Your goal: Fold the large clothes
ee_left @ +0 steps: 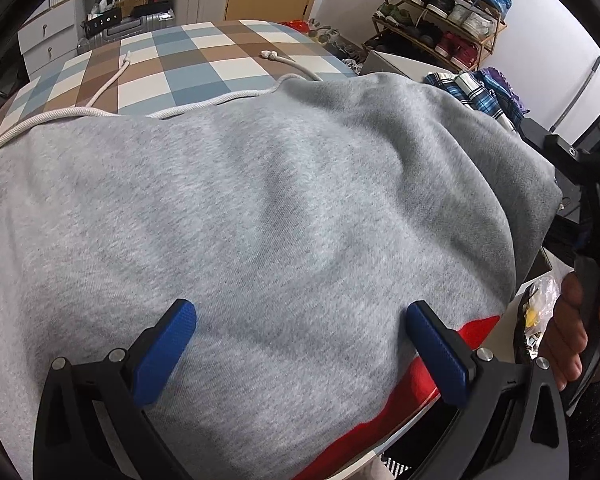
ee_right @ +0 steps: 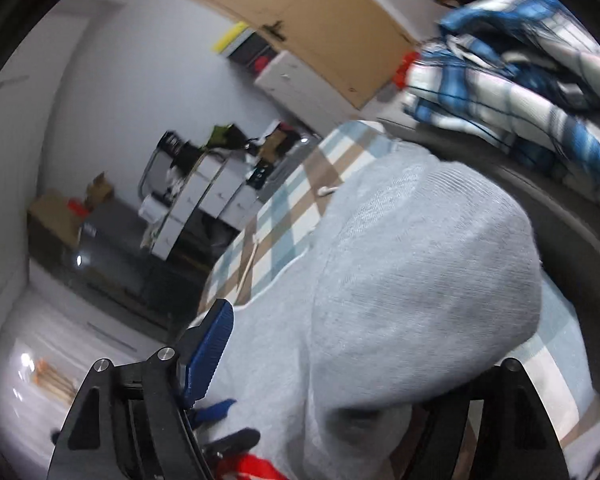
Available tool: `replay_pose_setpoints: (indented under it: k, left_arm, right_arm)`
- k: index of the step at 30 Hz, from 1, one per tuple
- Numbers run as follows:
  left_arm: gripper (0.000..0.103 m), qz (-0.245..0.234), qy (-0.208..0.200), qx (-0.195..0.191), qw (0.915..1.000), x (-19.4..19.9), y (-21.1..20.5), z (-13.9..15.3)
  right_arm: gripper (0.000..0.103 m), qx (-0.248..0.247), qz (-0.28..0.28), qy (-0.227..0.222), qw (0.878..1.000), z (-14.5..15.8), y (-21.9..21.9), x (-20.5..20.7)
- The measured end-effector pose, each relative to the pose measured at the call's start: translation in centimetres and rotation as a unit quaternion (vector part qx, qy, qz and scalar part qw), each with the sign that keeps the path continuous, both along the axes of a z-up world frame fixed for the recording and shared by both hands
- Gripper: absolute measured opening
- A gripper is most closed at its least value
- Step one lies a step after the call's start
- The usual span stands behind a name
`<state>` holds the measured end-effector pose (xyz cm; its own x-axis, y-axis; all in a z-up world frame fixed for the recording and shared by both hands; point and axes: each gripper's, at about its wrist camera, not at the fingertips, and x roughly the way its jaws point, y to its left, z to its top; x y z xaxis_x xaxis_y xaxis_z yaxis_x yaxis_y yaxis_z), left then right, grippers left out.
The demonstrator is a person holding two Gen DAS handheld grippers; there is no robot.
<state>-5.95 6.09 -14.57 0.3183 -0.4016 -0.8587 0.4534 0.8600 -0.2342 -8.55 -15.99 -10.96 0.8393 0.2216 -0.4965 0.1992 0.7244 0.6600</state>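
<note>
Hoodie (ee_left: 260, 208) grey, spread over checked tabletop (ee_left: 204, 56), white drawstring (ee_left: 80, 112) trailing off its far edge. My left gripper (ee_left: 300, 344) hovers above cloth — blue pads (ee_left: 164, 352) wide apart, nothing between them. Red fabric (ee_left: 412, 384) peeks out under hoodie's near edge. My right gripper (ee_right: 340, 364) rolled sideways, picture blurred — grey fold bulges between its jaws and hides one pad; cannot tell if it pinches cloth. Plaid clothes (ee_right: 500, 92) piled beyond. My right hand (ee_left: 572, 332) visible at edge of left view.

The hoodie (ee_left: 260, 208) is matt, fuzzy grey knit cloth. Its cord (ee_left: 204, 106) is twisted white rope. Finger pads (ee_left: 162, 354) look ribbed blue plastic.
</note>
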Motion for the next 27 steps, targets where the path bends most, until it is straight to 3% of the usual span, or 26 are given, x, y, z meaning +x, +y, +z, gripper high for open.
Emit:
replay_pose_setpoints:
  k: [2, 4, 8, 10, 12, 16, 27]
  left_arm:
    - [0.102, -0.001, -0.003, 0.001, 1.0000, -0.1, 0.0, 0.0]
    - [0.102, -0.002, -0.007, 0.003, 1.0000, -0.3, -0.1, 0.0]
    - [0.102, -0.003, -0.007, 0.002, 1.0000, -0.2, 0.0, -0.1]
    - [0.102, -0.005, -0.006, 0.001, 1.0000, -0.2, 0.1, -0.1]
    - [0.102, -0.005, -0.008, -0.001, 1.0000, -0.2, 0.1, -0.1]
    - [0.102, -0.006, -0.012, 0.007, 0.9999, -0.2, -0.2, -0.3]
    - [0.102, 0.007, -0.006, 0.046, 0.9989, 0.9, -3.2, -0.7]
  right_arm:
    - [0.079, -0.001, -0.010, 0.037, 0.999, -1.1, -0.4, 0.5]
    - [0.079, 0.050, -0.025, 0.077, 0.995, -3.2, -2.0, 1.2]
    - [0.073, 0.090, -0.049, 0.099, 0.990, -4.9, -3.9, 1.7]
    - [0.067, 0.082, -0.051, 0.111, 0.989, -5.2, -3.7, 2.2]
    - [0.041, 0.042, -0.053, 0.131, 0.989, -4.8, -3.3, 2.3]
    - [0.027, 0.025, -0.054, 0.116, 0.991, -3.8, -3.1, 1.8]
    - [0.022, -0.057, -0.022, 0.033, 0.998, 0.9, -0.2, 1.8]
